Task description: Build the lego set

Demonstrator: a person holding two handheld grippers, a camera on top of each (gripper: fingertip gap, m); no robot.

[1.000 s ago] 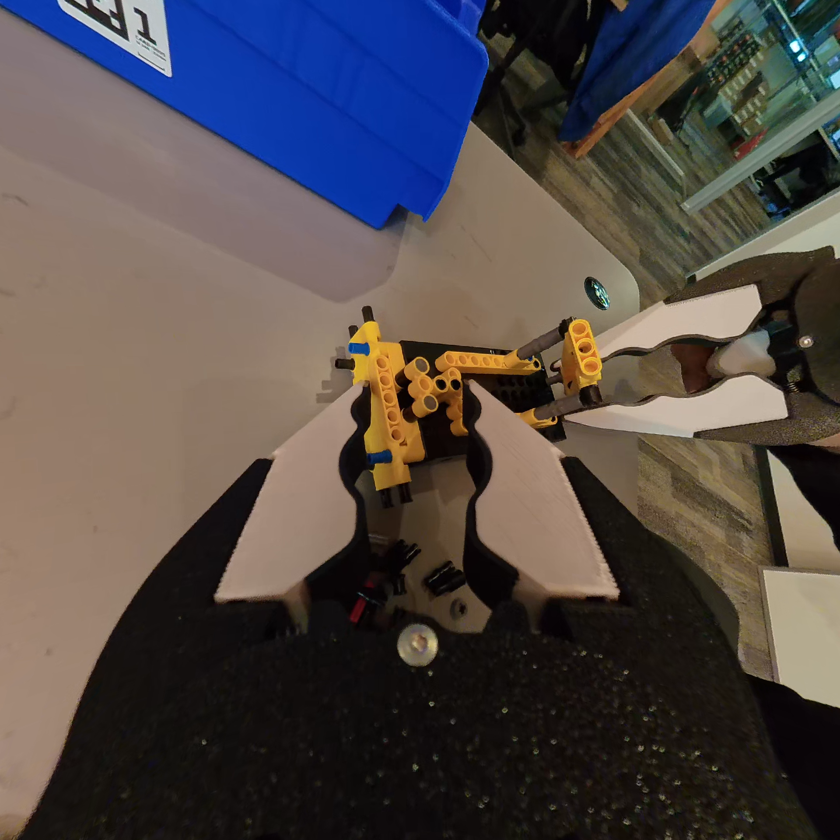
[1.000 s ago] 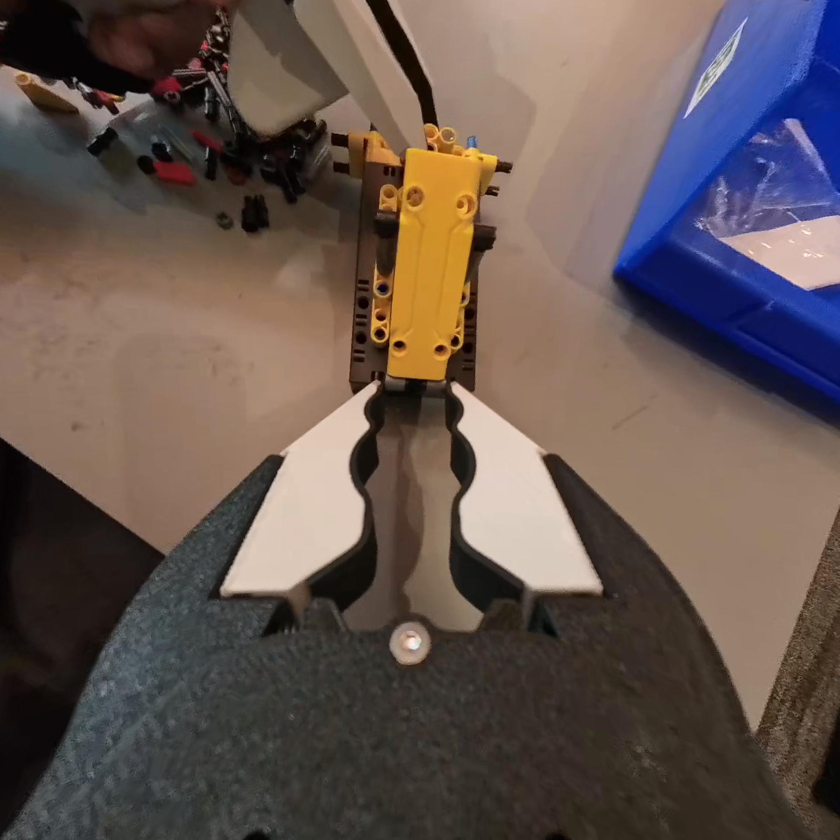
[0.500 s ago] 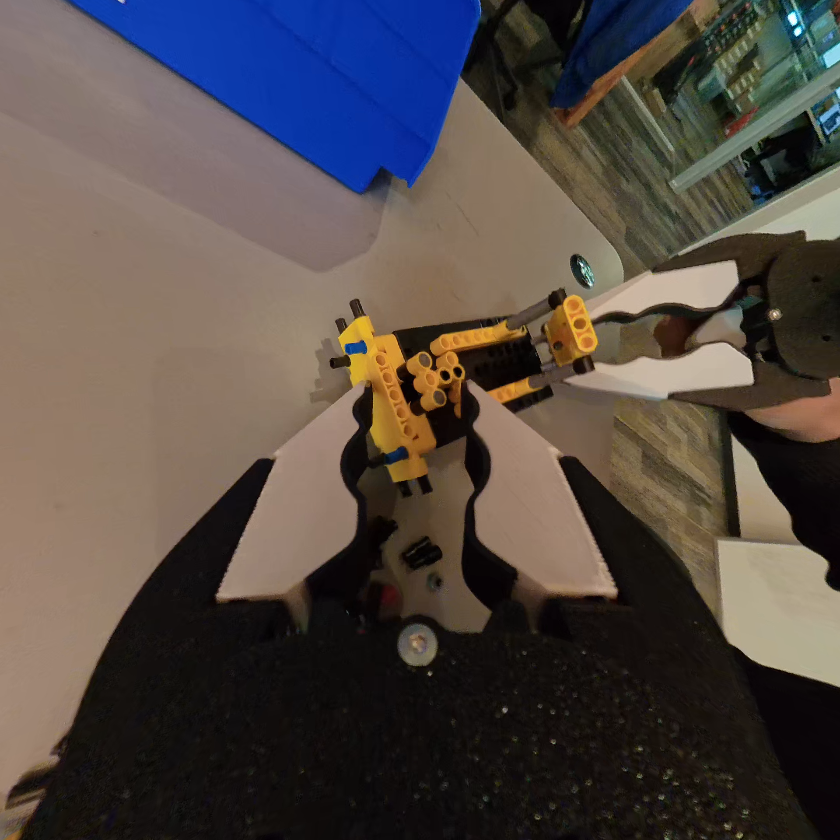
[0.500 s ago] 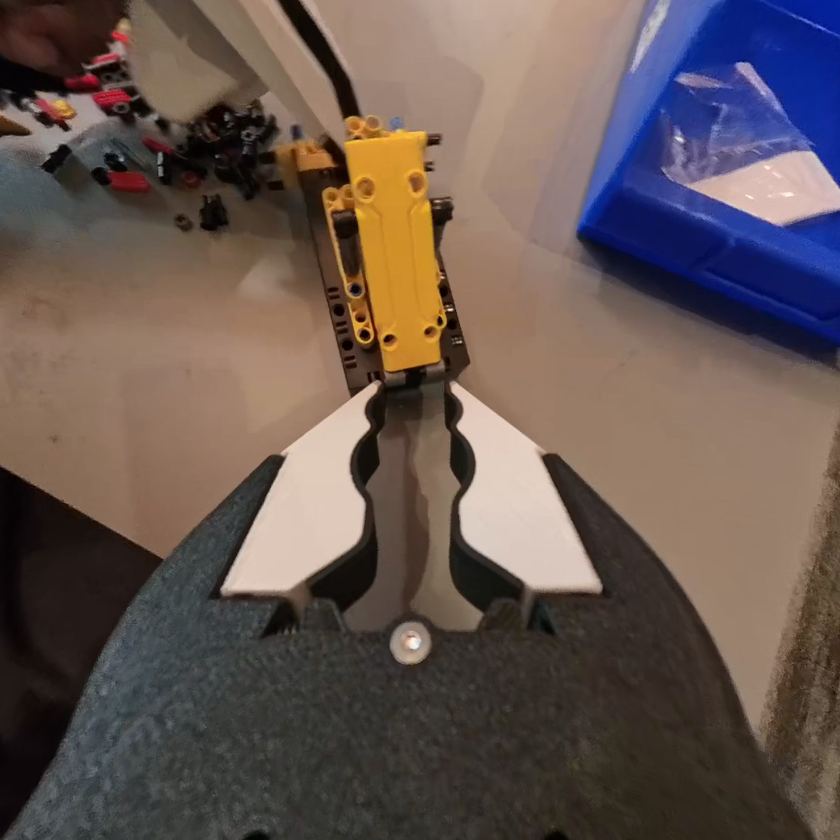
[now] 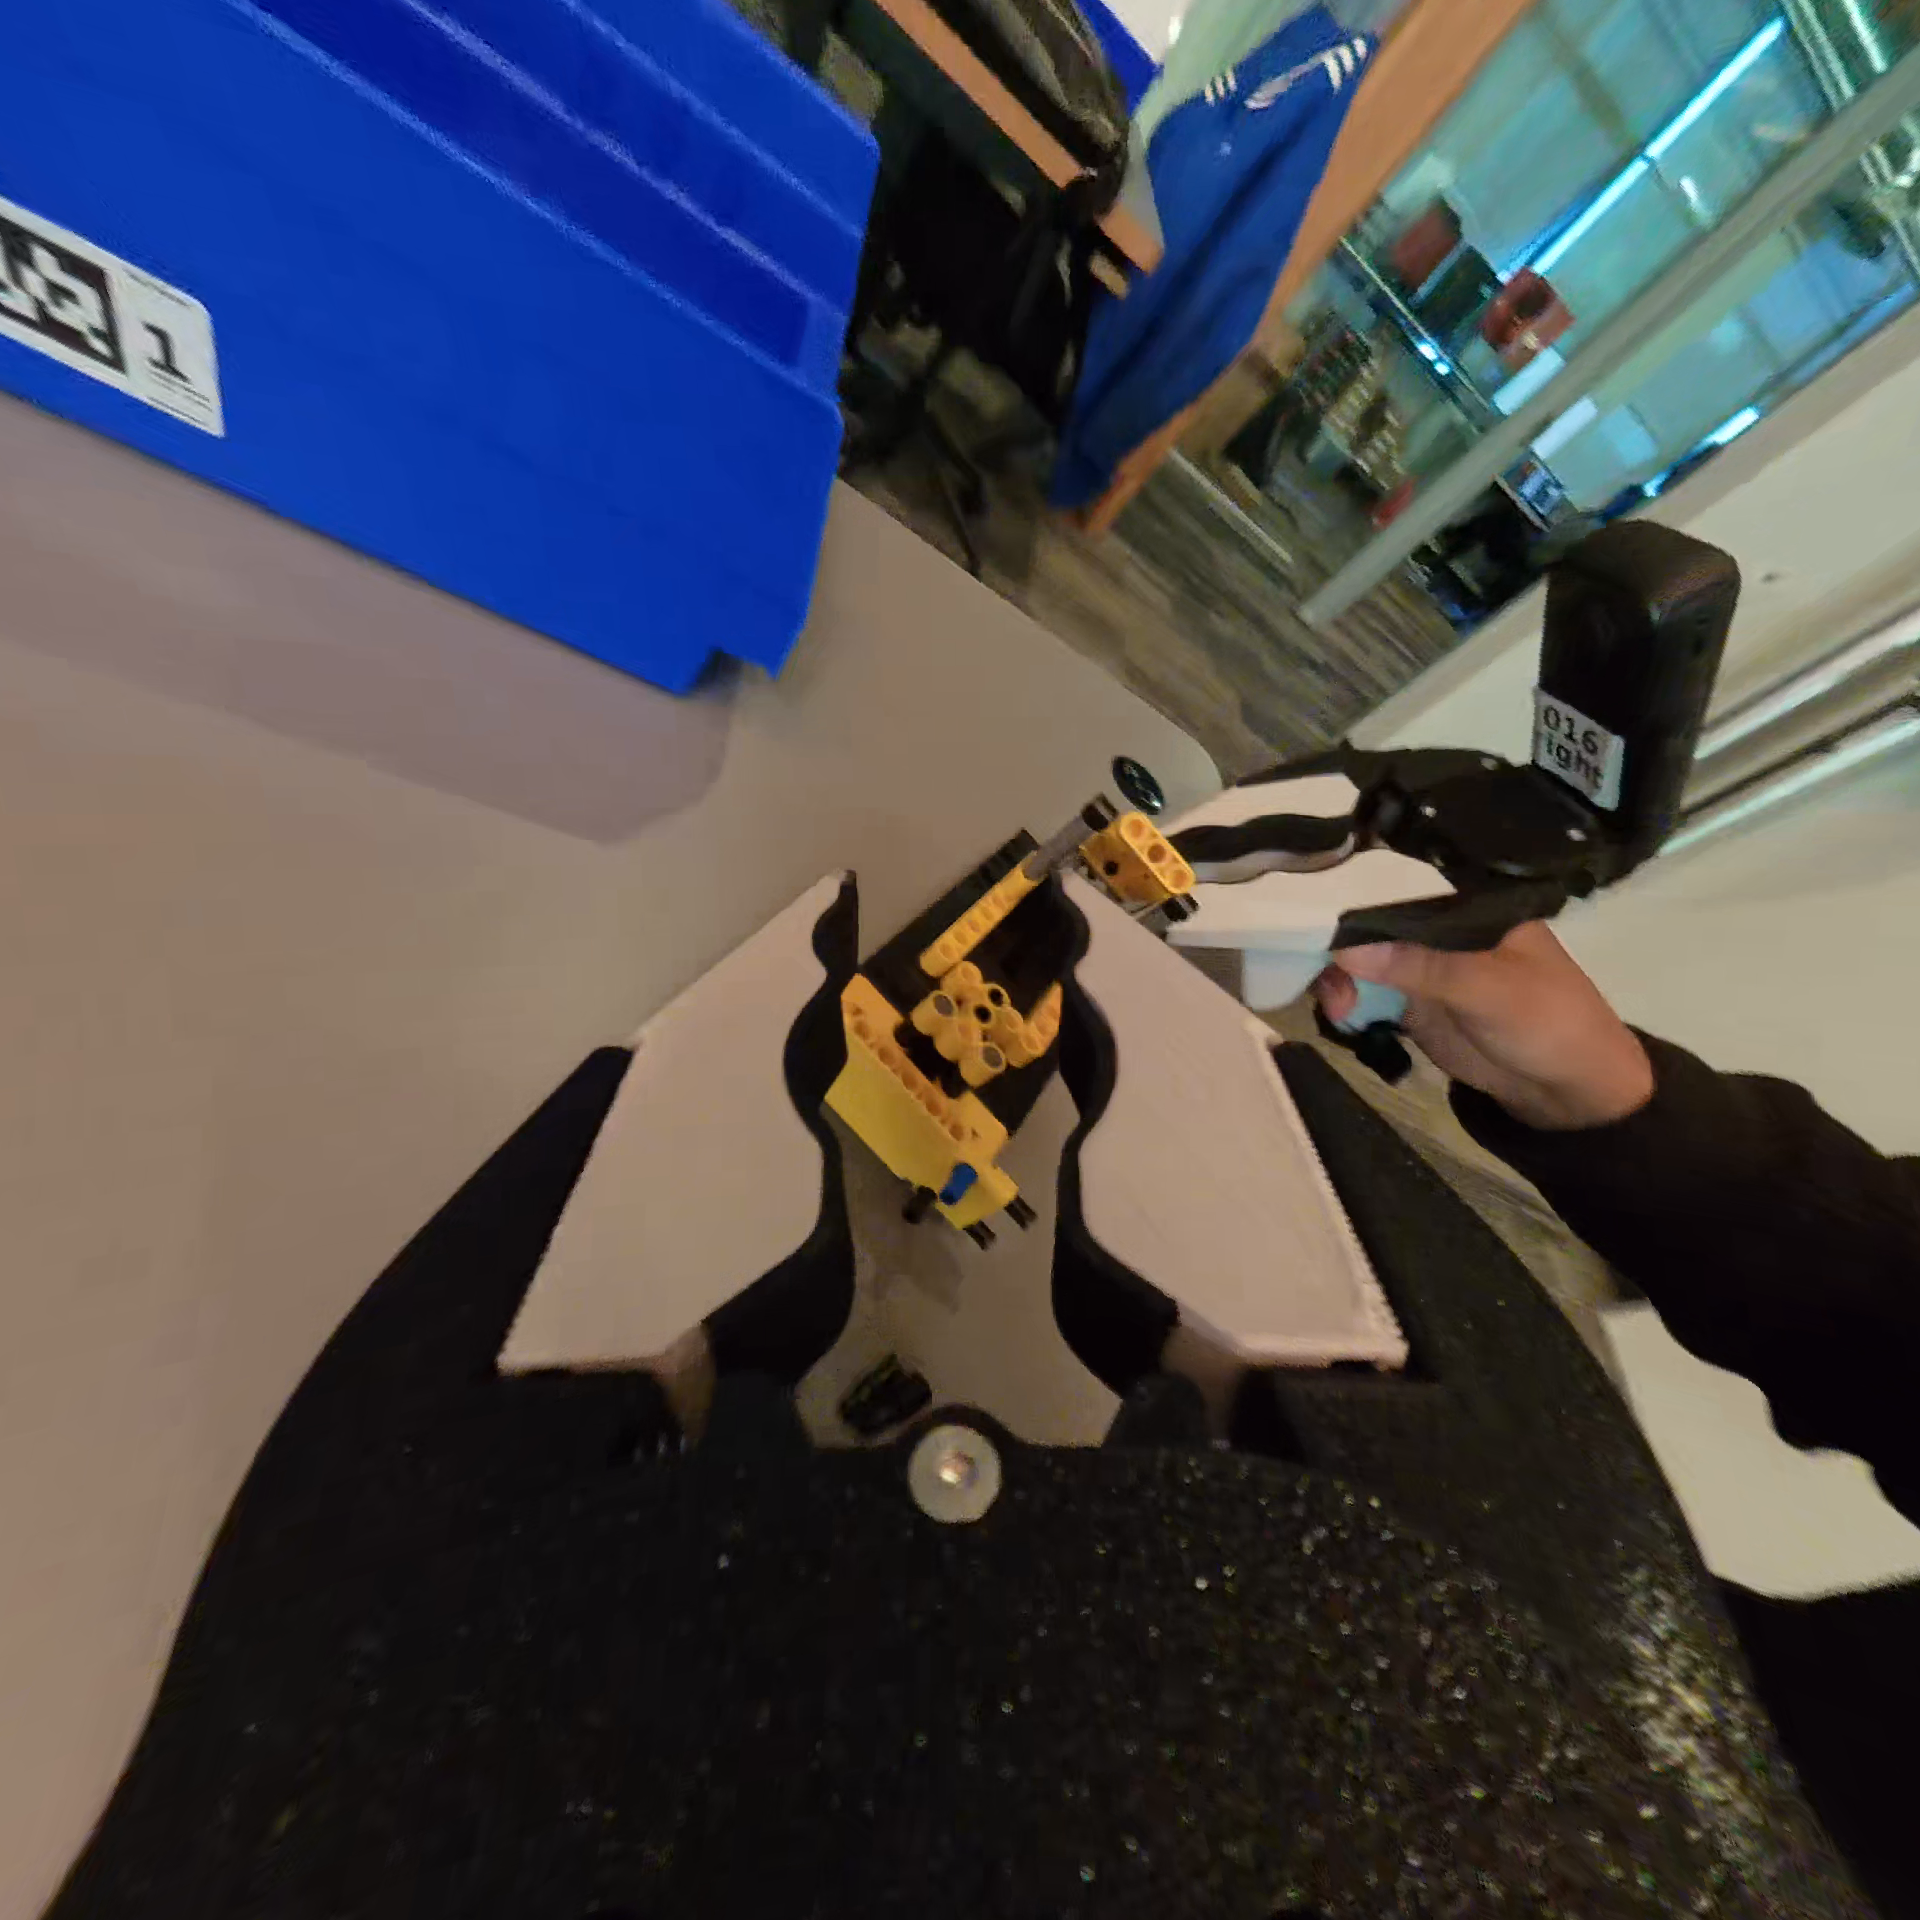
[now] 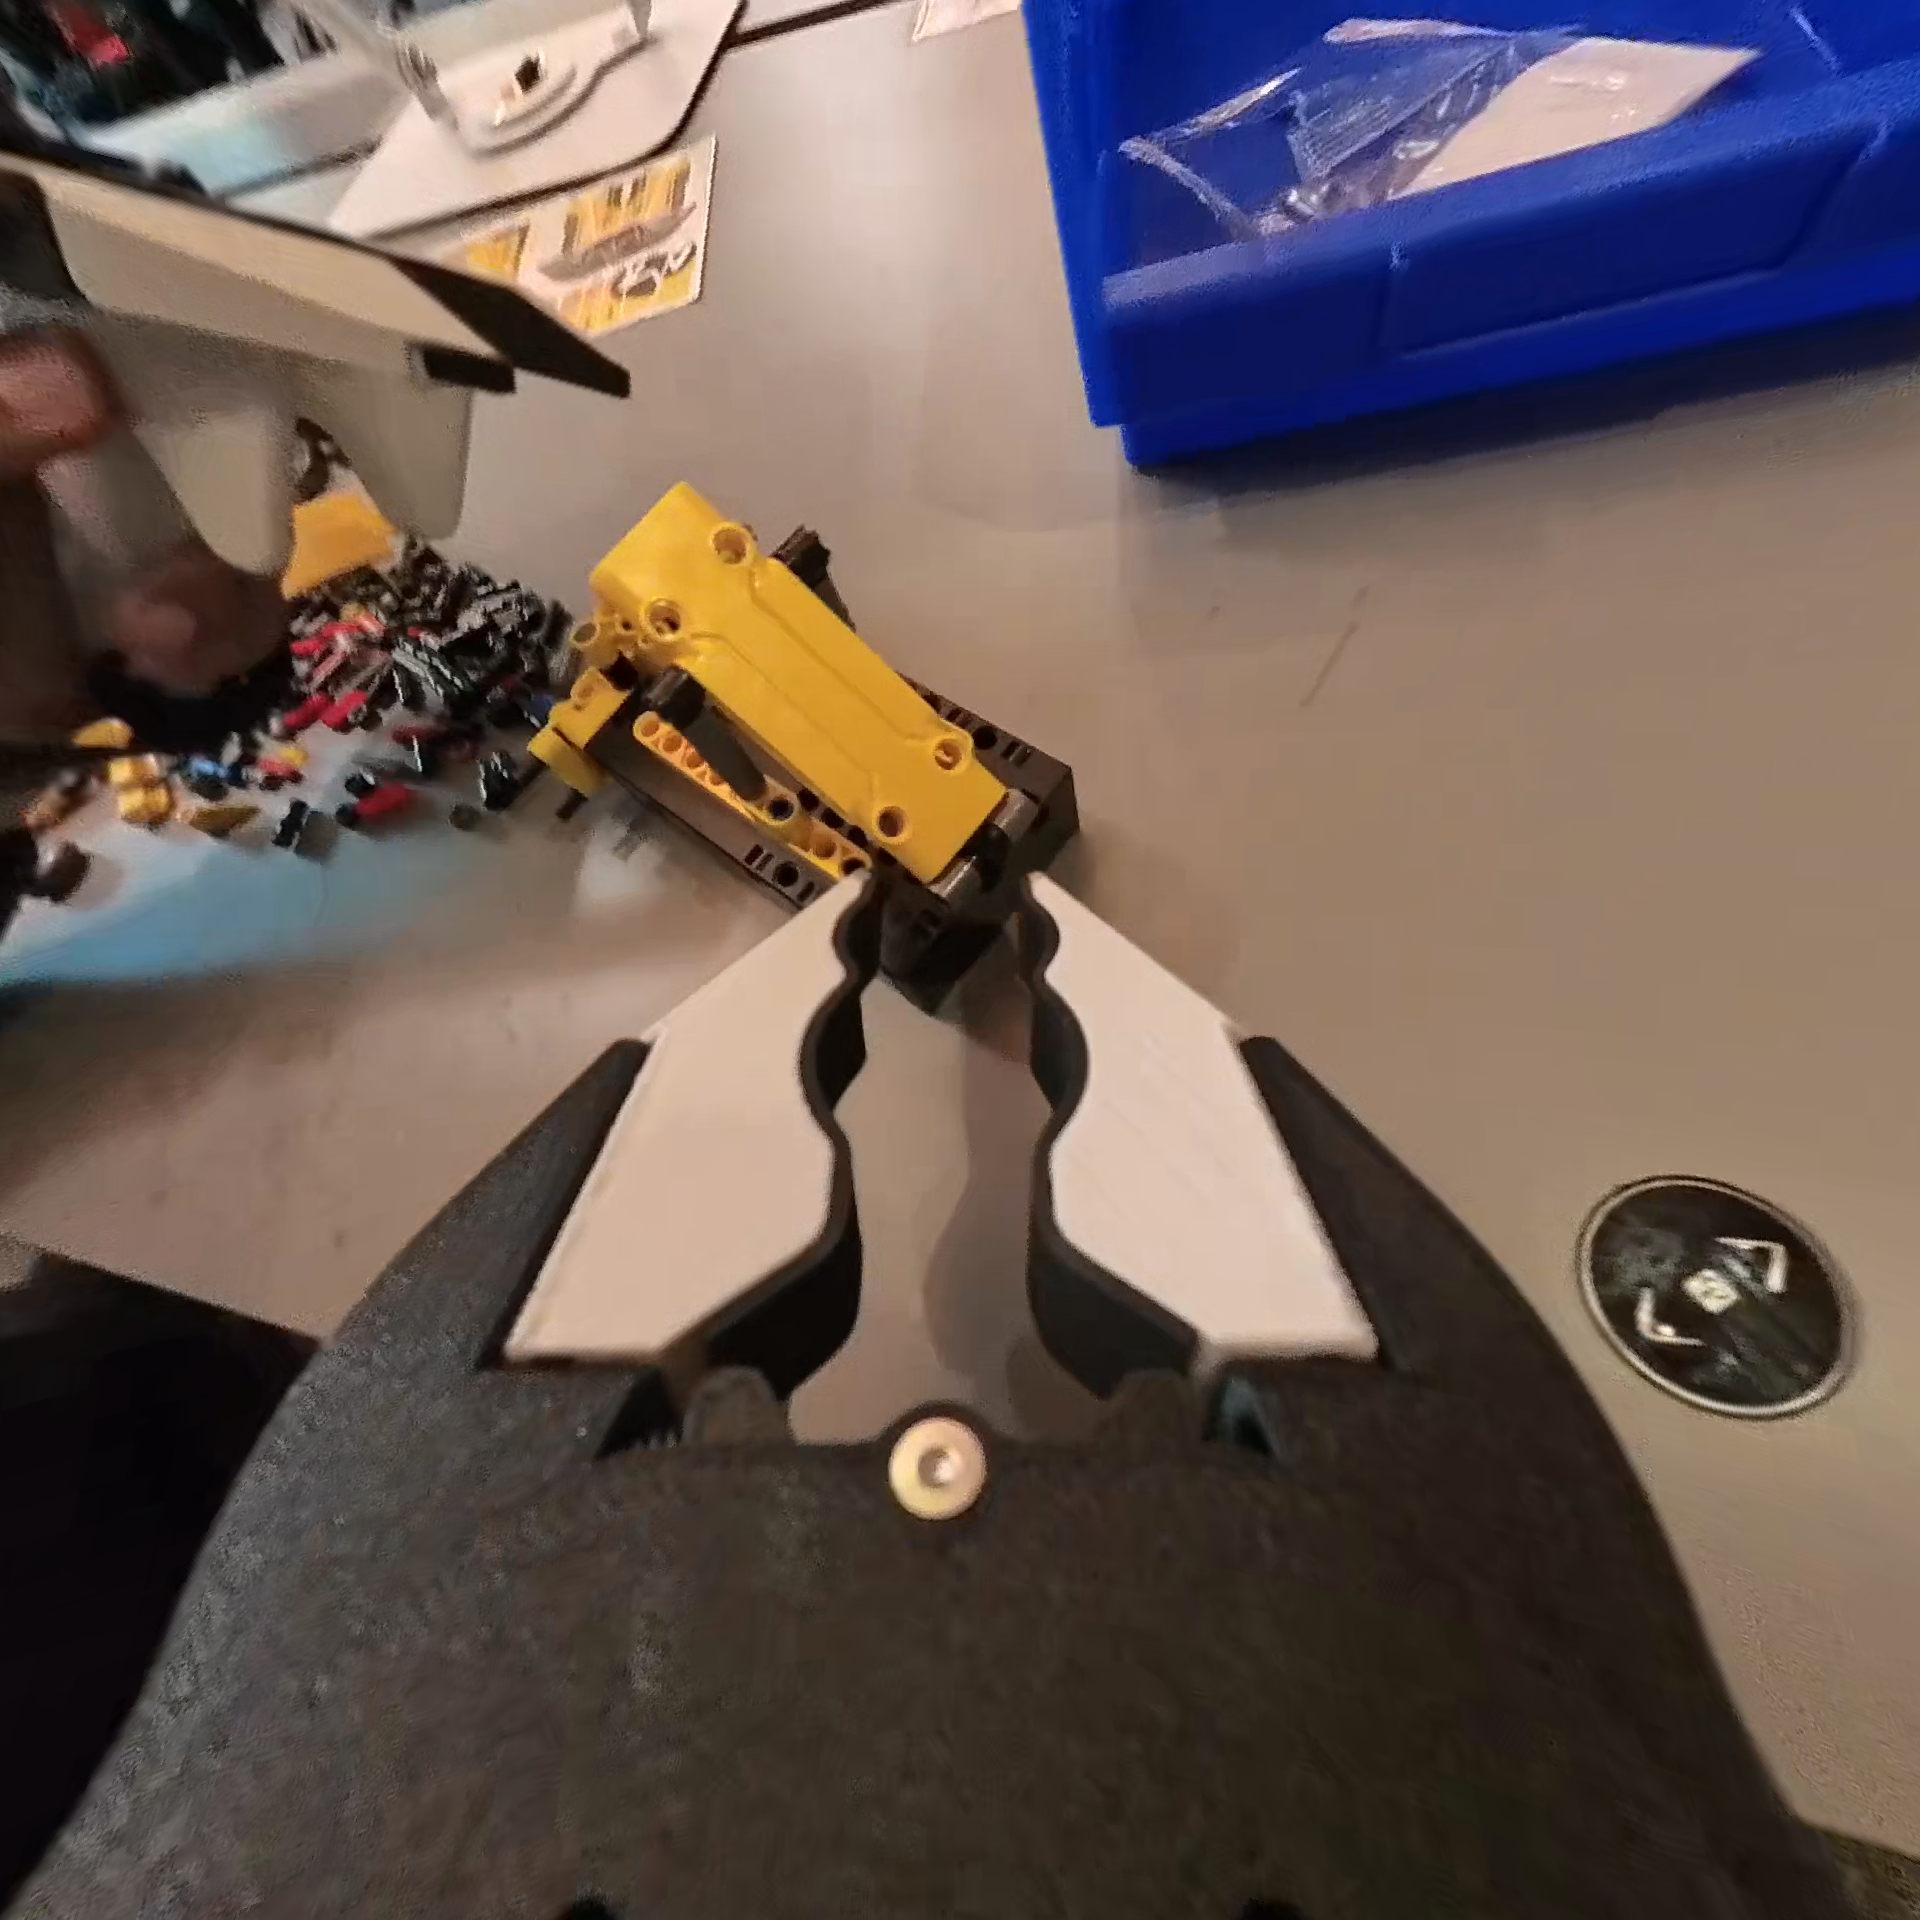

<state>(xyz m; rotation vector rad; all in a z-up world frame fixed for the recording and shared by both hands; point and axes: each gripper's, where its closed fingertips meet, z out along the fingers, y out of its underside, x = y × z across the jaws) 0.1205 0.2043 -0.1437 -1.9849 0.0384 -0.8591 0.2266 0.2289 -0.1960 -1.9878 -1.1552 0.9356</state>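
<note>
A yellow and black brick model lies on the grey table. In the left wrist view it shows between the fingers of my left gripper, which is open. In the right wrist view one finger of that gripper hangs above and to the left of the model, apart from it. My right gripper is shut on the model's near end, at the grey axle and black frame corner. It also shows in the left wrist view, held by a hand.
A blue bin with a clear plastic bag stands at the back right; it also shows in the left wrist view. A pile of small loose parts lies left of the model. A yellow leaflet lies behind it, and a round black disc sits near the table's corner.
The model has turned and now lies slantwise to my right gripper, its far end pointing left. My left gripper has drawn up and away from it. The right gripper's grip looks unchanged.
</note>
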